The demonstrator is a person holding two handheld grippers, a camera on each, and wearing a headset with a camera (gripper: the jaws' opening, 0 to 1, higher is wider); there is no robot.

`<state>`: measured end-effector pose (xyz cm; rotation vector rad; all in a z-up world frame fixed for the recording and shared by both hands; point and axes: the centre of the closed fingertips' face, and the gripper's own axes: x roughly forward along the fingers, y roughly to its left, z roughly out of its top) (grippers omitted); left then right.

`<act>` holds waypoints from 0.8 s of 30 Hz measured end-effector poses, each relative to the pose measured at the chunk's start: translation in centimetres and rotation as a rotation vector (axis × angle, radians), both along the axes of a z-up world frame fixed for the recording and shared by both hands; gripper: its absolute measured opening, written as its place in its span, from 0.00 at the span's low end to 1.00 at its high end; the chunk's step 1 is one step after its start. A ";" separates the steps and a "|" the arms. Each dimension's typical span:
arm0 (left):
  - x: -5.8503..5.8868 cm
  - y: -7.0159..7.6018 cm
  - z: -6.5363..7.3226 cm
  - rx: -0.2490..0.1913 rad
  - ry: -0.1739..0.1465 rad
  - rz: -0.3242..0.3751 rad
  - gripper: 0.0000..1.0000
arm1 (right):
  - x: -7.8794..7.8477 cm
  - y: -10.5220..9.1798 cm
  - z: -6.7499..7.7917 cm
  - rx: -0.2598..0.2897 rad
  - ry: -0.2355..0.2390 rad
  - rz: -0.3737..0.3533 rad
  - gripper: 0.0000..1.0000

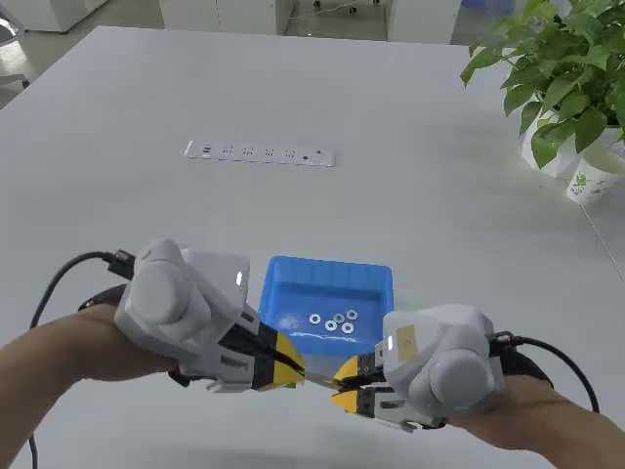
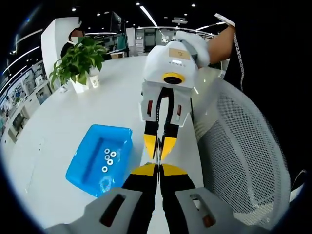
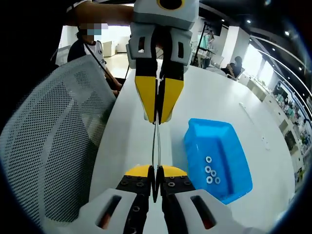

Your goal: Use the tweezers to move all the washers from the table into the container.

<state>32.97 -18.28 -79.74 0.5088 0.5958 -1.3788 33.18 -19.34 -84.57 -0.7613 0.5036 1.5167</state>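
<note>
A blue container (image 1: 327, 266) stands near the table's front edge with several metal washers (image 1: 334, 320) inside it. The container (image 2: 85, 161) and its washers (image 2: 108, 158) lie left of my left gripper's jaws. In the right gripper view the container (image 3: 229, 146) with washers (image 3: 210, 173) lies to the right. My left gripper (image 1: 288, 369) and right gripper (image 1: 342, 386) face each other tip to tip in front of the container. Thin metal tweezers (image 3: 156, 144) span the short gap between them. Both the left gripper (image 2: 158, 168) and the right gripper (image 3: 154, 170) are shut on the tweezers (image 2: 158, 157).
A white power strip (image 1: 260, 153) lies farther back on the table. A potted plant (image 1: 566, 78) stands at the back right. A mesh chair (image 2: 239, 146) sits at the table's near edge, and its mesh back (image 3: 53, 136) is close to the grippers.
</note>
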 end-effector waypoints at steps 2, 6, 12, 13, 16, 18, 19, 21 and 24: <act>-0.5 0.1 -1.2 0.016 0.009 0.009 0.05 | -0.4 0.0 -1.2 -0.025 -0.007 0.007 0.08; -1.2 0.5 -4.0 0.072 0.017 0.014 0.05 | -1.1 0.1 -3.3 -0.075 -0.013 0.027 0.08; -0.9 0.8 -5.6 0.098 0.027 0.028 0.05 | -1.0 0.1 -4.6 -0.094 -0.021 0.018 0.08; -0.7 1.1 -5.9 0.108 0.020 0.029 0.05 | -0.7 0.2 -4.1 -0.074 -0.002 -0.014 0.08; -0.4 1.3 -6.3 0.105 0.035 0.039 0.05 | -0.3 0.4 -4.1 -0.069 -0.001 -0.011 0.09; -0.3 1.3 -6.6 0.111 0.038 0.037 0.05 | -0.3 0.4 -4.1 -0.074 0.005 -0.007 0.10; -0.3 1.4 -6.8 0.117 0.039 0.034 0.05 | -0.3 0.4 -4.0 -0.078 0.005 -0.006 0.10; -0.1 1.5 -7.0 0.126 0.043 0.032 0.05 | -0.2 0.5 -4.1 -0.080 0.015 -0.010 0.11; 0.0 1.8 -7.4 0.134 0.056 0.031 0.05 | -0.1 0.8 -4.2 -0.085 0.030 -0.012 0.11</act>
